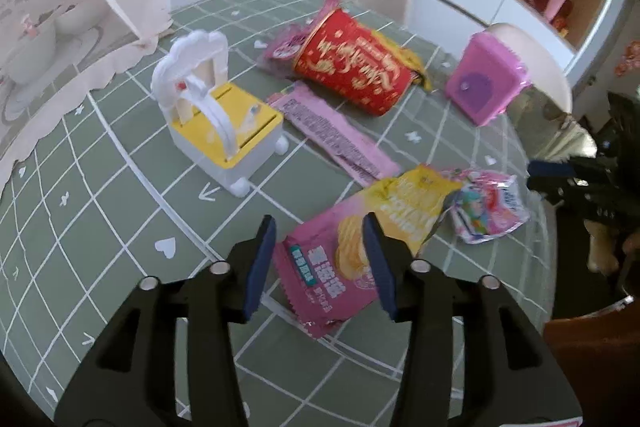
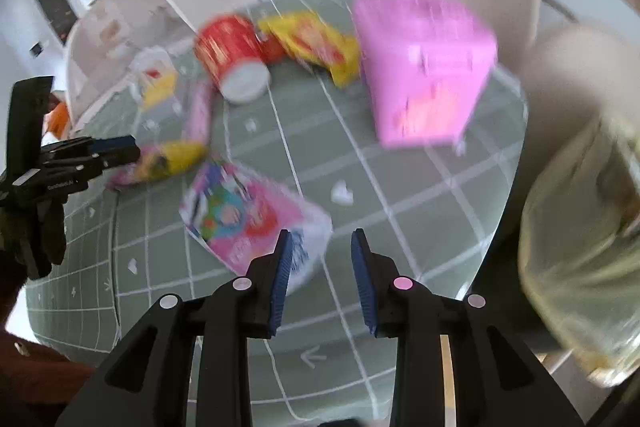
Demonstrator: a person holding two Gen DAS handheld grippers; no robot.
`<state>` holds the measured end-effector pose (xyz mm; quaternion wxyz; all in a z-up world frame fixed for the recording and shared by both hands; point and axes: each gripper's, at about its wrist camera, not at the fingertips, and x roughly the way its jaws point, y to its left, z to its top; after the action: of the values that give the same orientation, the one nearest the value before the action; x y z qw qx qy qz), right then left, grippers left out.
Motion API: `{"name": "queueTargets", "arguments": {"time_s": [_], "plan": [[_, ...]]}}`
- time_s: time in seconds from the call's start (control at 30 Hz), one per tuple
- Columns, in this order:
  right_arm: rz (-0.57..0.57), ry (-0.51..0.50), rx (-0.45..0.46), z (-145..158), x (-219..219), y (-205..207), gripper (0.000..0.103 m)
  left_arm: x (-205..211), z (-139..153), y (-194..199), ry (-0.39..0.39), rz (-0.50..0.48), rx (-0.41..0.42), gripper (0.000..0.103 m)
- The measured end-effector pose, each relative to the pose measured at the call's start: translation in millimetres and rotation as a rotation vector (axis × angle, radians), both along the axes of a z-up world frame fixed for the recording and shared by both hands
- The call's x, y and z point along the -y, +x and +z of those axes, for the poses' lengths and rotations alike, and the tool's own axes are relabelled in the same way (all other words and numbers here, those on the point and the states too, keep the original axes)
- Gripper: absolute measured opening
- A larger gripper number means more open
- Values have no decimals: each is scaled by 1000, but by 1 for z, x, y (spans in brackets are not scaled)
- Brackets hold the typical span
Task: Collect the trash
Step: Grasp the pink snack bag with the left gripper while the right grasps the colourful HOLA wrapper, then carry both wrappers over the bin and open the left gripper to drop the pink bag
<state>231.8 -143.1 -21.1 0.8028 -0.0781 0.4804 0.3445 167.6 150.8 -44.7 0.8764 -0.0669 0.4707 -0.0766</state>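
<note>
A: Where is the trash lying?
B: On the surface (image 1: pixel 100 163): chip bag (image 1: pixel 352 251) sitting between the released left gripper (image 1: pixel 320 261).
A: And the right gripper (image 2: pixel 320 267)?
B: Hanging released beside a candy wrapper (image 2: pixel 244 215); pink bin (image 2: pixel 420 67) standing beyond.

Pink-and-yellow chip bag (image 1: pixel 360 247) flat, crumpled, at near edge of green checked table (image 1: pixel 100 227). Colourful foil wrapper (image 1: pixel 490 209) just right of it. Long pink wrapper (image 1: pixel 336 135) flat, mid-table. Red paper cup (image 1: pixel 352 63) tipped on side beyond, yellow bag (image 2: pixel 316 43) behind, touching.
</note>
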Motion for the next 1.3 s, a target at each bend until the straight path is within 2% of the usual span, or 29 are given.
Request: {"name": "queueTargets", "arguments": {"time_s": [0.13, 0.27, 0.37, 0.47, 0.63, 0.7, 0.8, 1.0, 1.07, 1.13, 1.2, 1.23, 1.3], "plan": [[110, -42, 17, 0, -30, 7, 30, -4, 7, -2, -20, -11, 8, 47], [219, -92, 32, -15, -55, 13, 30, -9, 8, -4, -25, 8, 2, 47], [288, -150, 29, -29, -65, 10, 30, -13, 9, -7, -36, 7, 1, 47], [312, -158, 65, -30, -62, 2, 31, -17, 6, -8, -51, 18, -8, 47], [261, -165, 50, -30, -59, -3, 30, -15, -1, -7, -68, 15, -25, 47], [192, -179, 57, -29, -57, -7, 15, -12, -2, -7, -63, 4, -28, 47], [94, -118, 33, -20, -42, -10, 7, -10, -3, -5, -62, -1, -32, 47], [-89, -4, -18, 3, -7, 2, 6, -8, -9, 1, -68, 10, -46, 47], [-123, 6, -25, 5, 0, 5, 6, -4, -11, 3, -74, -2, -60, 45], [-141, 1, -25, 4, 2, 2, 6, 5, -12, 4, -56, -26, -68, 27], [-150, -4, -33, 1, 4, -1, 6, 15, -13, 4, -23, -57, -77, 22], [-154, -8, -34, 0, 5, -1, 6, 20, -10, 3, -12, -74, -66, 16], [-168, -22, -33, -2, 8, -5, 6, 27, -3, 1, 2, -87, -45, 12]]}}
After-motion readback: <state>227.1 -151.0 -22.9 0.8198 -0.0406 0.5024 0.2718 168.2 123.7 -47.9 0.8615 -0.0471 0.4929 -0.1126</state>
